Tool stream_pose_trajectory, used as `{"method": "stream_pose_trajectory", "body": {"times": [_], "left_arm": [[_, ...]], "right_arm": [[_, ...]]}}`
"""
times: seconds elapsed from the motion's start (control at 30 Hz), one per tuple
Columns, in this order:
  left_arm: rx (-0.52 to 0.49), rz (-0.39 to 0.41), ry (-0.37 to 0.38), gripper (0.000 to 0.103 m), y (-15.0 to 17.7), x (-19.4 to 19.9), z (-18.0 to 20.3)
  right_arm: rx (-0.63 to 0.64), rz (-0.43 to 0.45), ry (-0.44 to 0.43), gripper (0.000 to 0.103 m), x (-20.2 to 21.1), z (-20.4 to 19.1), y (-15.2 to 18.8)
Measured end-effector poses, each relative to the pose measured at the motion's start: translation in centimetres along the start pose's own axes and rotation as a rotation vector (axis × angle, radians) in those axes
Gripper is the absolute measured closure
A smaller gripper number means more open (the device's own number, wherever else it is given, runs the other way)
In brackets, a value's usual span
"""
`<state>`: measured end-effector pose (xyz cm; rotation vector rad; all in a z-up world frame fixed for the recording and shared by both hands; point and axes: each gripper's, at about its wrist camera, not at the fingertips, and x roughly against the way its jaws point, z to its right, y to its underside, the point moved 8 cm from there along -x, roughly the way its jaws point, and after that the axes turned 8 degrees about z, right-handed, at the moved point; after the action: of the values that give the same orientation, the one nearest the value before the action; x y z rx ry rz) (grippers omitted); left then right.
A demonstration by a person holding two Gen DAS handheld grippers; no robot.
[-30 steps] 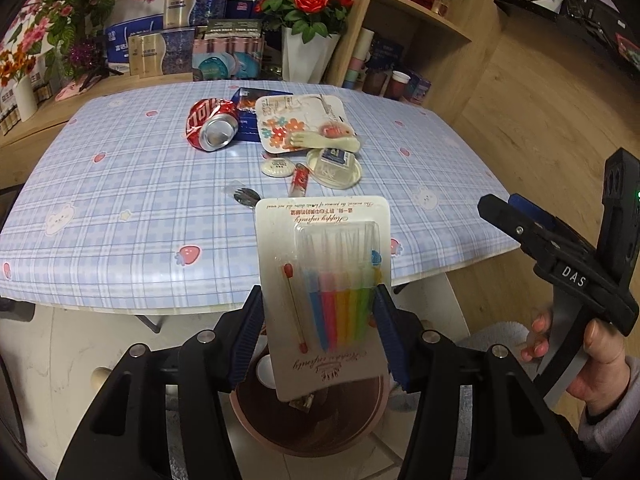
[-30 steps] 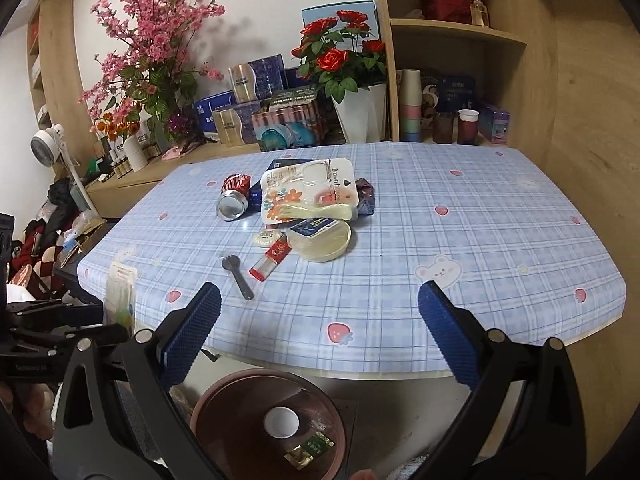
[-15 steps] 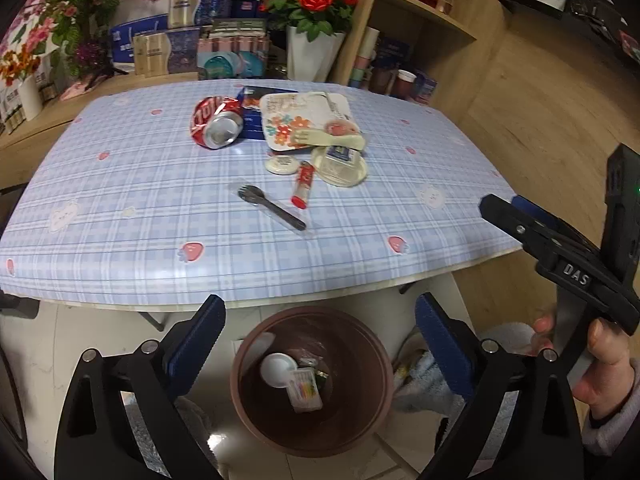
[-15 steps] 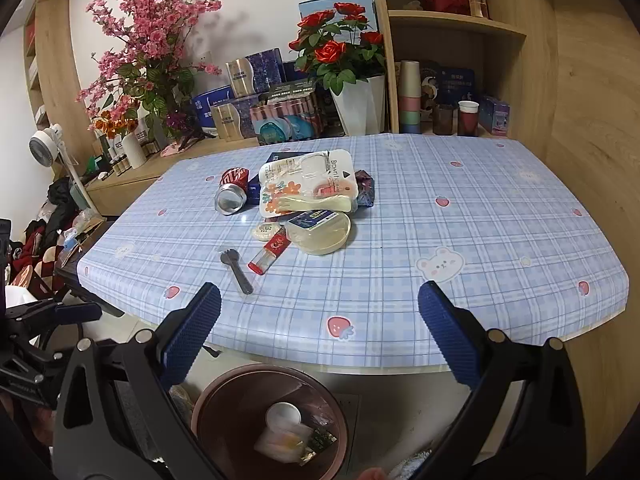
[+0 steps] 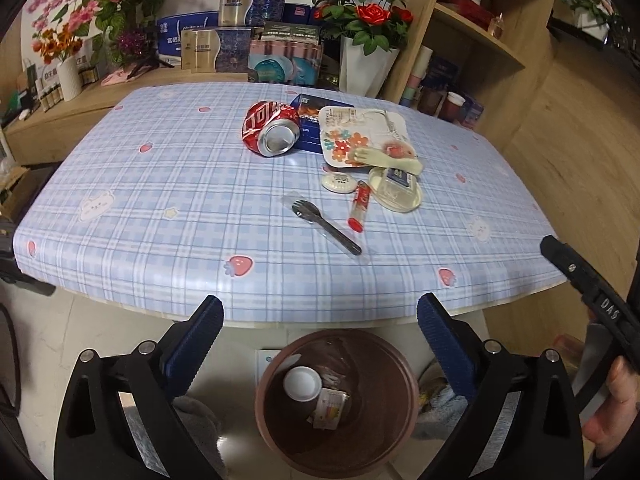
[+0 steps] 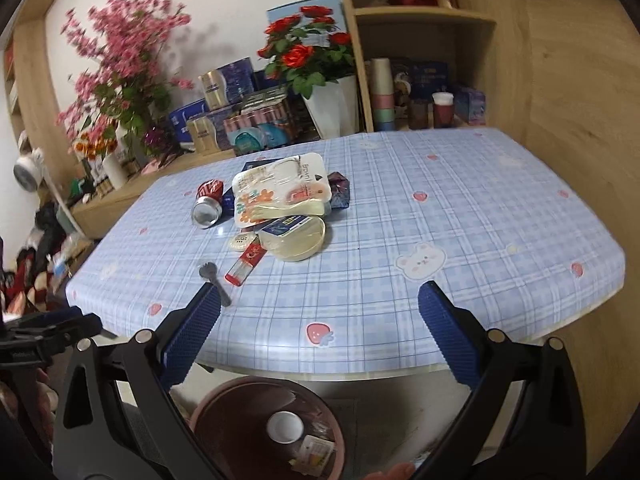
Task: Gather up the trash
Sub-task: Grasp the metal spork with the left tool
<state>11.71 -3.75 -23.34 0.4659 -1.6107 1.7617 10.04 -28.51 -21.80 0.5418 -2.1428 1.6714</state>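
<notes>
Brown plastic formed the round bin on the floor just below the table's near edge, and your left gripper hung above it with its blue pads spread wide and nothing between them. Inside the bin lay a white cup and, beside it, a small card pack of coloured sticks. Your right gripper was likewise wide apart and empty, pointed over the same bin toward the table, which wore a blue checked cloth. More trash waited on that cloth: a crushed red can on its side, touching a dark blue packet; a flowered blister pack lying partly over that packet; a round clear lid just beside it; a small white disc; a red-ended tube; and a wrapped fork nearest the table's front edge. Your hand on the right gripper's handle showed at the edge of the left view.
</notes>
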Motion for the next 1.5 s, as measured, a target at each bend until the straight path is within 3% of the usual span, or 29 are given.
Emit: {"method": "stream_pose_trajectory", "body": {"times": [0.1,0.2,0.33,0.6,0.73,0.83,1.0,1.13,1.2,1.27,1.3,1.4,1.5], "left_arm": [[-0.055,-0.018,-0.046,0.008,-0.2,-1.4,0.0],[-0.052,-0.045,-0.045,0.008,-0.3,-3.2,0.3],[-0.052,-0.076,-0.058,0.008,-0.8,-6.2,0.8],[0.084,-0.158,-0.130,0.039,-1.8,-13.5,-0.4],[0.099,-0.147,-0.196,0.040,-2.5,-16.2,-1.0],[0.108,-0.152,-0.205,0.040,-2.4,-17.5,-1.1],[0.005,-0.127,-0.248,0.038,-2.6,-18.6,-0.3],[-0.012,-0.113,-0.243,0.037,-2.5,-18.5,-0.3],[-0.015,-0.113,-0.237,0.045,-2.3,-18.2,-0.5],[-0.026,-0.112,-0.234,0.069,-2.3,-17.7,-0.9],[-0.034,-0.111,-0.231,0.075,-2.2,-17.4,-1.1],[-0.078,-0.104,-0.186,0.087,-1.8,-16.6,-2.0],[-0.048,-0.104,-0.158,0.091,-1.6,-16.0,-3.6]], "right_arm": [[-0.024,-0.026,-0.010,0.006,-0.9,0.7,0.3],[-0.023,-0.077,-0.039,0.006,-2.2,0.7,1.1],[-0.003,-0.110,-0.006,0.006,-3.9,1.2,1.8],[0.015,-0.134,0.016,0.006,-6.9,2.4,2.0],[0.010,-0.146,0.025,0.006,-8.1,3.1,2.0],[0.005,-0.151,0.034,0.006,-8.7,3.7,2.1],[0.002,-0.174,0.043,0.006,-9.4,4.2,2.7],[-0.003,-0.181,0.042,0.006,-9.7,4.2,3.0],[0.009,-0.183,0.039,0.006,-9.9,3.9,3.0],[0.017,-0.187,0.036,0.006,-10.0,3.6,3.1],[0.018,-0.193,0.033,0.006,-10.1,3.5,3.1],[0.026,-0.209,0.025,0.006,-10.4,3.0,3.4],[0.036,-0.219,0.004,0.006,-10.7,2.2,3.5]]}}
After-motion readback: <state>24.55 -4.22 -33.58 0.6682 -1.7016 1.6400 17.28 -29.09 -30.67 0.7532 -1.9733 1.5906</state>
